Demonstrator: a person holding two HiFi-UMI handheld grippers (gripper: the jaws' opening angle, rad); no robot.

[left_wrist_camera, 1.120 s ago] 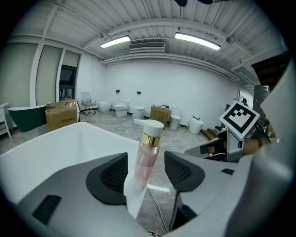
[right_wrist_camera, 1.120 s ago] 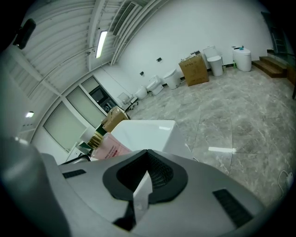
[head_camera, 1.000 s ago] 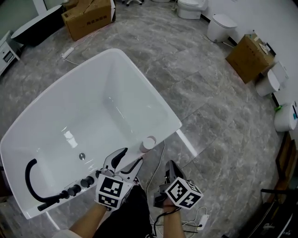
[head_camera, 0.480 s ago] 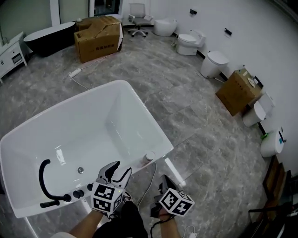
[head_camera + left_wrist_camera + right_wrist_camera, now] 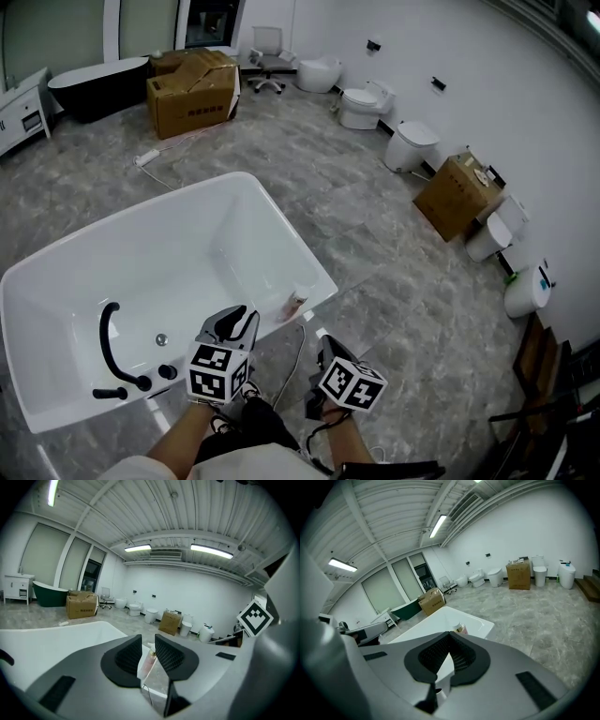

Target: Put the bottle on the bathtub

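The white bathtub fills the left of the head view, and the bottle sits on its rim at the corner nearest me, a pinkish body with a white cap. Whether it stands quite upright I can't tell. The basin itself shows only its drain. At the near end, a curved black faucet and dark knobs sit on the rim.

My left gripper hangs over the tub's near edge, close to the bottle but apart from it. In the left gripper view its jaws stand a narrow gap apart with nothing between them. The bottle shows through that gap, farther off on the rim. My right gripper is over the grey marble floor, just beside the tub corner. In its own view the jaw tips meet — closed on nothing — with the bottle visible just past them on the corner of the tub.

Only the head view shows the faucet, the knobs and the drain. It also takes in a cardboard box beyond the tub, a second cardboard box by the right wall, a row of toilets and a dark tub at the far left. The left gripper view alone catches the ceiling lights and the marker cube of my right gripper.
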